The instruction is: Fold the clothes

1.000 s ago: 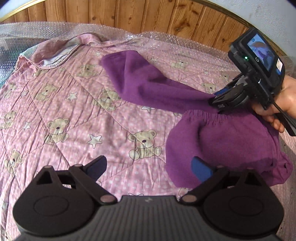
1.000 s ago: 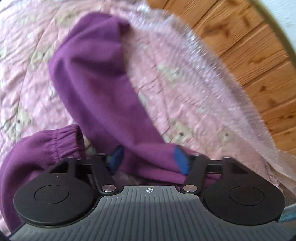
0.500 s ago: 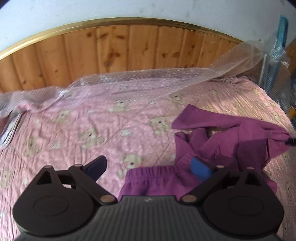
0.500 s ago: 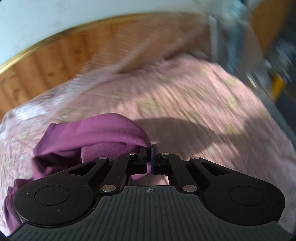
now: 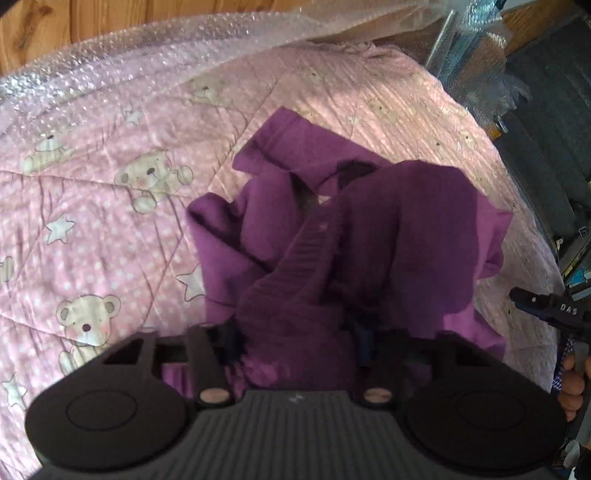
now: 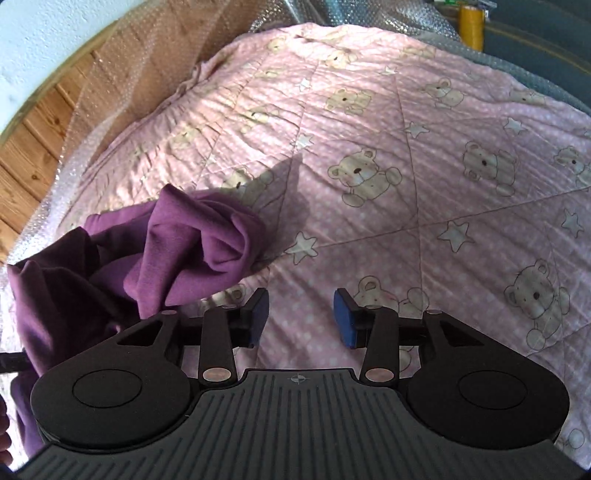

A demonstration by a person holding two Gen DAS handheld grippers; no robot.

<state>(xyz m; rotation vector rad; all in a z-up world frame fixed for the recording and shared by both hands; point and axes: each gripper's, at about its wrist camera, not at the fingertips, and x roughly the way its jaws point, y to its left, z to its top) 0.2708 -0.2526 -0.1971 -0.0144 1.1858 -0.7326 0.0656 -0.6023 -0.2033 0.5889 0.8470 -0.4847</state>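
Purple trousers (image 5: 332, 236) lie bunched in a heap on the pink teddy-bear quilt (image 5: 92, 206). My left gripper (image 5: 295, 336) is right over the heap, its jaws apart, with purple cloth draped between and over them so the pads are hidden. In the right wrist view the trousers (image 6: 177, 251) lie crumpled at the left. My right gripper (image 6: 301, 319) is open and empty over bare quilt (image 6: 424, 184), just right of the heap. It also shows at the right edge of the left wrist view (image 5: 543, 308).
Bubble wrap (image 5: 110, 66) lies along the far edge of the bed against a wooden wall (image 6: 33, 147). Dark furniture and clutter (image 5: 546, 129) stand past the bed's right edge. A yellow tape roll (image 6: 471, 22) sits beyond the quilt.
My right gripper has opened and let go of the trouser leg, which dropped onto the heap, and swung right over the quilt. My left gripper has moved down onto the trousers.
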